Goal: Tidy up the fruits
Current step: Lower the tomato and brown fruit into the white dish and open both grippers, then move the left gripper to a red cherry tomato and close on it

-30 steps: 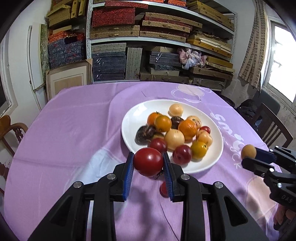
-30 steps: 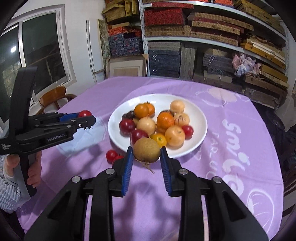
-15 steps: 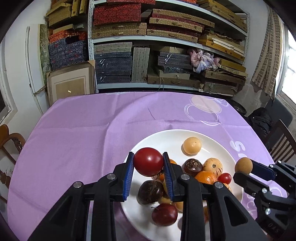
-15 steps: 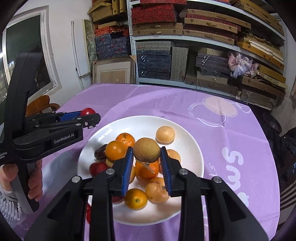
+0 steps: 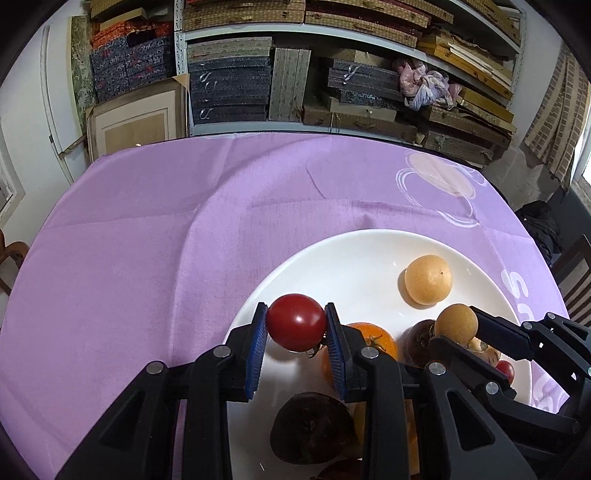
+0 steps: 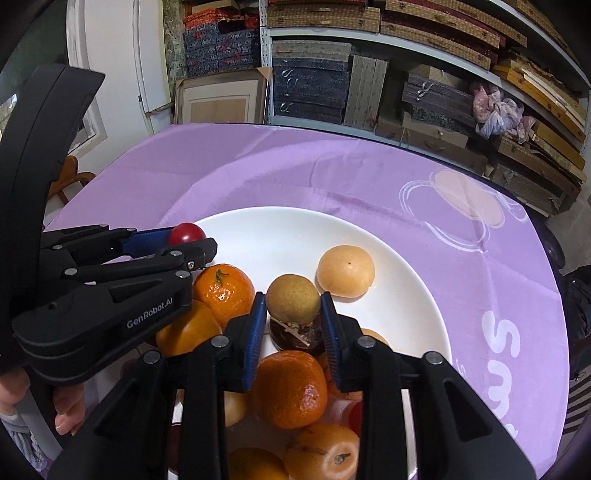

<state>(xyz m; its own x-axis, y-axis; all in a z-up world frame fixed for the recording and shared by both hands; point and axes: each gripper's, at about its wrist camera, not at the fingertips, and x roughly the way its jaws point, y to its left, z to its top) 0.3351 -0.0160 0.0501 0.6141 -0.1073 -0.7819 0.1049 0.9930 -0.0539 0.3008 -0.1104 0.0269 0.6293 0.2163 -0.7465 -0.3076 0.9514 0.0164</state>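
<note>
Inspecting: a round table under a purple cloth, two hand-held grippers over a plate of fruit.
Surface: purple cloth (image 5: 155,266) with creases running across it; a white ring print with a pale pink disc (image 5: 439,181) near the far right edge; large white letters (image 6: 506,343) on the right side.
Plate: white, round (image 5: 354,258), on the right half of the cloth; its far part is bare.
Fruit on plate: a pale round fruit (image 5: 428,278) alone toward the far side; oranges (image 6: 224,290) piled on the near side; a dark fruit (image 5: 312,428) at the near left of the pile.
Left gripper: (image 5: 296,325) pinching a red tomato (image 5: 296,322) between blue pads, held above the plate's left edge.
Right gripper: (image 6: 293,308) pinching a brownish-green round fruit (image 6: 293,300), held above the pile near the plate's middle; a dark fruit sits just below it.
Grippers, relation: side by side, near each other, both pointing toward the far side and down.
Person: fingers (image 6: 68,410) and a knit cuff visible at the left gripper's handle, right wrist view only.
Room, rear: metal shelves (image 5: 332,33) stacked with flat patterned boxes, dark blue, red and woven tan.
Room, rear right: a pink and white bundle of cloth (image 5: 424,86) on a shelf.
Room, rear left: a framed panel (image 5: 135,122) leaning against the shelves; white wall beside it.
Room, right: a patterned curtain (image 5: 561,110) by a window; a dark wooden chair (image 5: 576,273) at the table edge.
Room, left: a wooden chair (image 6: 72,177) partly visible beyond the cloth.
</note>
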